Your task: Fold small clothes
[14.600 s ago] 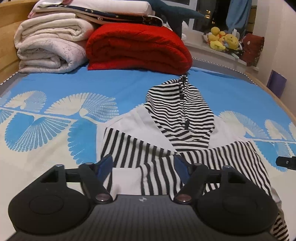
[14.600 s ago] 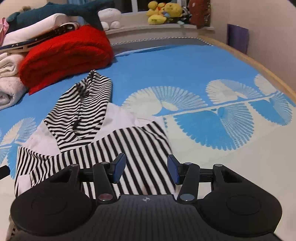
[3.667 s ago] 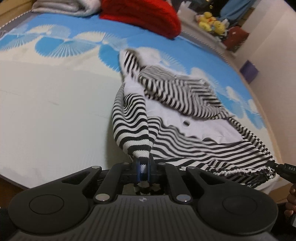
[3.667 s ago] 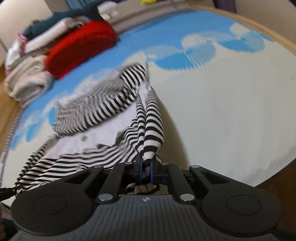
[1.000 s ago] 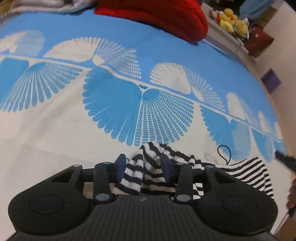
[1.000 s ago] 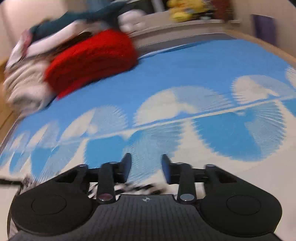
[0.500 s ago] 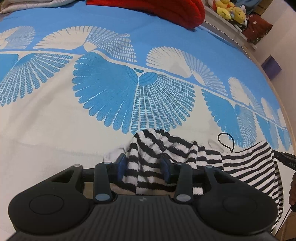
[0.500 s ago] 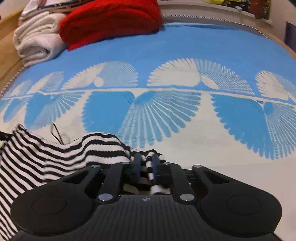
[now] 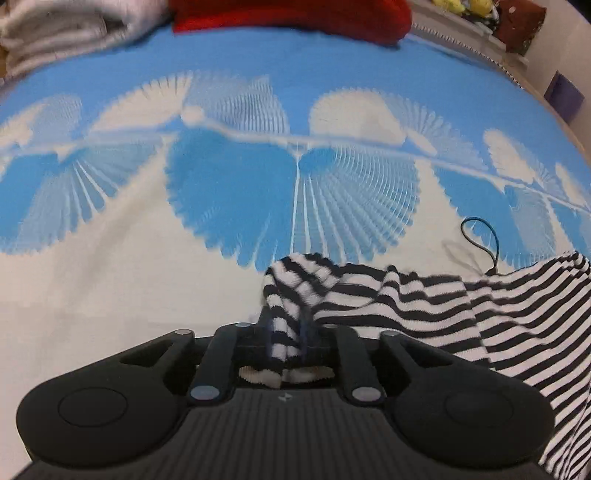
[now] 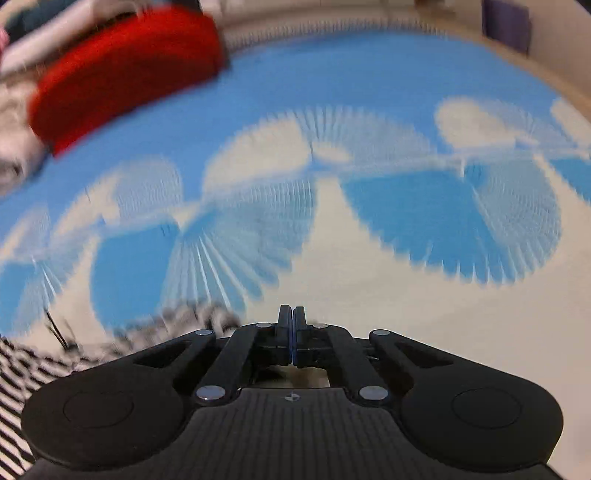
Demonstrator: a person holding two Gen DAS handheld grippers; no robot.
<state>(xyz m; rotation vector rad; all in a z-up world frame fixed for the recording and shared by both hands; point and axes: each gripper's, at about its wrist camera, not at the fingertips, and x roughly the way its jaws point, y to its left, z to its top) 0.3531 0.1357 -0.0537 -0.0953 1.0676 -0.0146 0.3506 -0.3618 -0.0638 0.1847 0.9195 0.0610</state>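
Observation:
The black-and-white striped garment (image 9: pixel 424 295) lies bunched on the blue and white bedspread (image 9: pixel 258 184), low and right in the left wrist view. My left gripper (image 9: pixel 286 332) is shut on a striped corner of it. In the blurred right wrist view the garment (image 10: pixel 22 369) shows at the lower left. My right gripper (image 10: pixel 291 321) is shut with its fingers pressed together and no cloth showing between them.
A red folded blanket (image 9: pixel 295 14) and pale folded blankets (image 9: pixel 66 29) lie at the far end of the bed. A thin black cord loop (image 9: pixel 480 236) lies by the garment. Plush toys (image 9: pixel 461 7) sit on a ledge; a purple box (image 9: pixel 563 96) stands by the wall.
My left gripper has closed on the striped cloth. My right gripper, which pinched a striped fold half a second ago, now shows no cloth in it and has swung quickly, blurring its view.

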